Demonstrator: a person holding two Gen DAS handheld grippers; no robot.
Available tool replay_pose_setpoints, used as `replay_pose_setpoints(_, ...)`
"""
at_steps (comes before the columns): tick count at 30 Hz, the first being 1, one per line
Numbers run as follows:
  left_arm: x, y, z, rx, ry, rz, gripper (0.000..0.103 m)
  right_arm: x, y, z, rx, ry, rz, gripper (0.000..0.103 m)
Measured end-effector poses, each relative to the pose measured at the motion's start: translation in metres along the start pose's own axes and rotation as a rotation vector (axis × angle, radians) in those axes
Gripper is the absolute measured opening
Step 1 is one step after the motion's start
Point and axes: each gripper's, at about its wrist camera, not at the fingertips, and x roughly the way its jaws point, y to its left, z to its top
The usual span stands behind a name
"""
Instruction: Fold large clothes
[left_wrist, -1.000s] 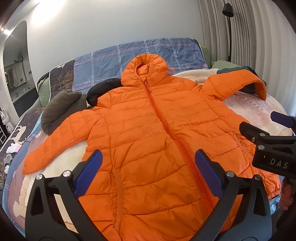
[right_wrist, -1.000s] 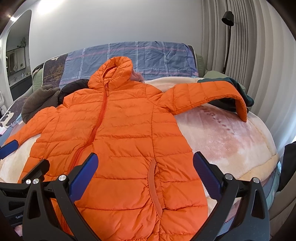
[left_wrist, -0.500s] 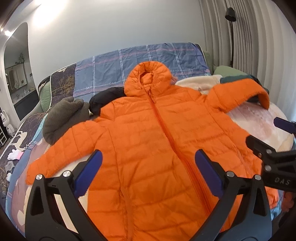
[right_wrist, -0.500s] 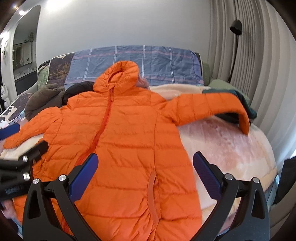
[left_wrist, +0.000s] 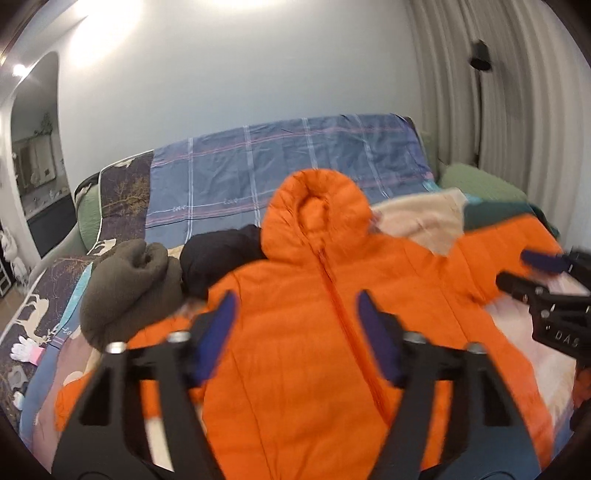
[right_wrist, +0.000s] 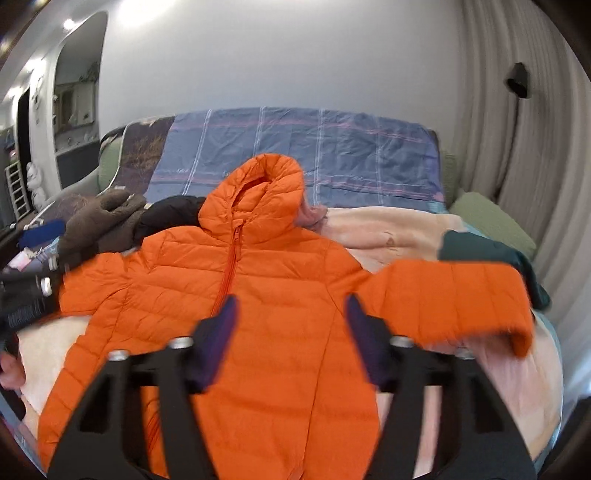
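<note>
An orange hooded puffer jacket (left_wrist: 314, 369) (right_wrist: 277, 280) lies zipped and front-up on the bed, both sleeves spread out. In the left wrist view my left gripper (left_wrist: 295, 306) hovers over the jacket's chest; its jaws are closing and hold nothing. My right gripper (right_wrist: 291, 306) hangs above the jacket's right half near the spread sleeve (right_wrist: 461, 295), its jaws also closing on nothing. Each gripper shows at the edge of the other's view: the right gripper (left_wrist: 554, 295) and the left gripper (right_wrist: 33, 288). Both views are blurred by motion.
A brown fleece garment (left_wrist: 125, 288) and a black garment (left_wrist: 221, 254) lie at the jacket's left shoulder. A dark green garment (right_wrist: 491, 254) lies under the right cuff. Plaid blue bedding (left_wrist: 288, 170) covers the head end. A pink blanket (right_wrist: 498, 369) covers the bed; curtains and a lamp (right_wrist: 517, 85) stand right.
Both grippers' jaws have narrowed from wide open. Both cameras have risen, so the jacket sits lower in each view. The jacket has not moved.
</note>
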Motion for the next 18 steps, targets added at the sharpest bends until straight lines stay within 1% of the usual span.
replay_pose_setpoints(1, 0.016, 0.005, 0.009, -0.018, 0.015, 0.001, 0.057, 0.014, -0.007, 0.009, 0.024, 0.015, 0.05, 0.043)
replay_pose_setpoints(3, 0.044, 0.013, 0.022, -0.044, 0.042, -0.011, 0.057, 0.041, -0.017, 0.028, 0.04, 0.037, 0.09, 0.043)
replay_pose_setpoints(4, 0.055, 0.016, 0.026, -0.053, 0.051, -0.014, 0.057, 0.056, -0.021, 0.037, 0.038, 0.05, 0.1, 0.043)
replay_pose_setpoints(5, 0.078, 0.018, 0.032, -0.057, 0.065, -0.018, 0.057, 0.077, -0.027, 0.049, 0.036, 0.069, 0.11, 0.043)
replay_pose_setpoints(7, 0.112, 0.018, 0.036, -0.046, 0.088, -0.032, 0.057, 0.107, -0.035, 0.067, 0.048, 0.099, 0.131, 0.043)
replay_pose_setpoints(8, 0.126, 0.016, 0.035, -0.041, 0.1, -0.047, 0.057, 0.123, -0.039, 0.078, 0.058, 0.111, 0.14, 0.043)
replay_pose_setpoints(9, 0.141, 0.014, 0.034, -0.039, 0.118, -0.079, 0.058, 0.143, -0.043, 0.091, 0.072, 0.118, 0.14, 0.044)
replay_pose_setpoints(10, 0.154, 0.011, 0.031, -0.036, 0.142, -0.118, 0.063, 0.157, -0.047, 0.101, 0.074, 0.119, 0.129, 0.046)
replay_pose_setpoints(11, 0.168, 0.006, 0.023, -0.031, 0.171, -0.171, 0.07, 0.178, -0.049, 0.113, 0.069, 0.11, 0.098, 0.053)
replay_pose_setpoints(13, 0.186, -0.006, 0.006, -0.004, 0.202, -0.252, 0.074, 0.203, -0.057, 0.124, 0.066, 0.11, 0.078, 0.055)
replay_pose_setpoints(14, 0.196, -0.015, -0.006, 0.03, 0.225, -0.282, 0.074, 0.219, -0.06, 0.129, 0.075, 0.12, 0.084, 0.055)
replay_pose_setpoints(15, 0.206, -0.023, -0.018, 0.068, 0.252, -0.29, 0.074, 0.237, -0.064, 0.136, 0.098, 0.134, 0.09, 0.055)
replay_pose_setpoints(17, 0.222, -0.032, -0.035, 0.103, 0.296, -0.288, 0.074, 0.265, -0.07, 0.151, 0.136, 0.147, 0.098, 0.055)
replay_pose_setpoints(18, 0.23, -0.034, -0.044, 0.106, 0.335, -0.274, 0.074, 0.274, -0.071, 0.157, 0.149, 0.148, 0.104, 0.055)
